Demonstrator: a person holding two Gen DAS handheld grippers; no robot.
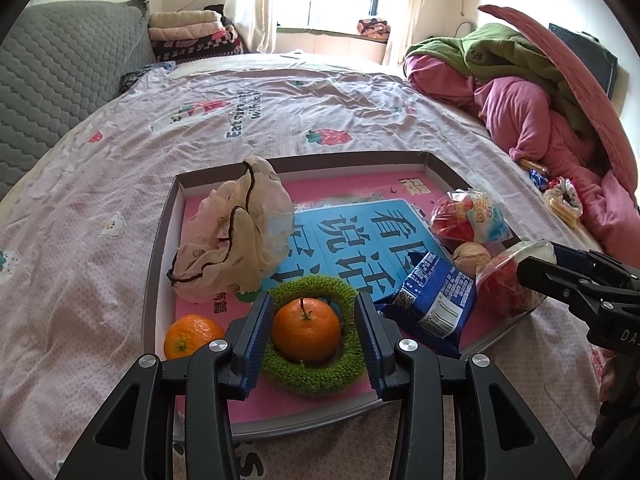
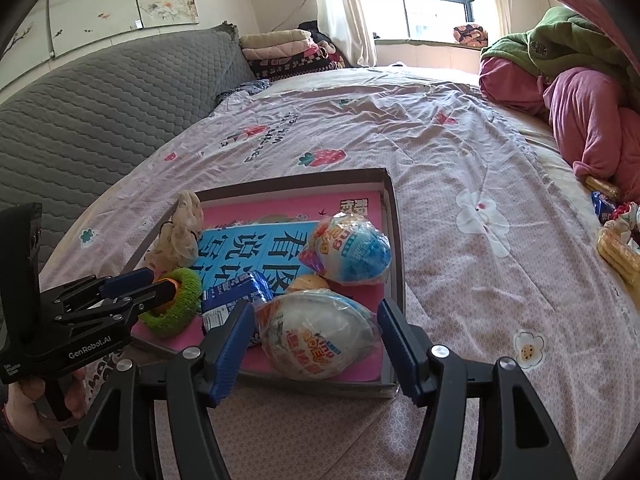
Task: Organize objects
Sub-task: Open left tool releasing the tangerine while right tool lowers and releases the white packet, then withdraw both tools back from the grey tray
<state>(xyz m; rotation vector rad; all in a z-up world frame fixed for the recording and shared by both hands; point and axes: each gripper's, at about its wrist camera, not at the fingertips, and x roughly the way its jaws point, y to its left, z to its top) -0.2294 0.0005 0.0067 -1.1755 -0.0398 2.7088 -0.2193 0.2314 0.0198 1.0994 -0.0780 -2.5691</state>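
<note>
While both tongs hang over the box [image 1: 160, 240] on the bed [image 1: 100, 152], the step in hand looks like placing or adjusting items inside it. Left tongs [image 1: 308, 328] are open, blue pads either side of an orange [image 1: 306, 330] that sits in a green ring [image 1: 316, 376]; pads near the ring, contact unclear, no real grip visible. Second orange [image 1: 192, 336] just left of the left pad; beige cloth [image 1: 240, 236] ahead-left; blue pack [image 1: 436, 300] just right. Right tongs [image 2: 316, 340] also open, spread around a wrapped egg [image 2: 320, 336] lying between the pads at the box's near right corner, apart from both pads as far as I can tell. Another egg [image 2: 352, 252] lies ahead, a walnut-like ball [image 2: 308, 282] between the two. Judgement: most items already boxed; more snacks lie far right on the bed. Next move likely calls for backing off without dragging anything, or closing squarely on the orange or egg.
</note>
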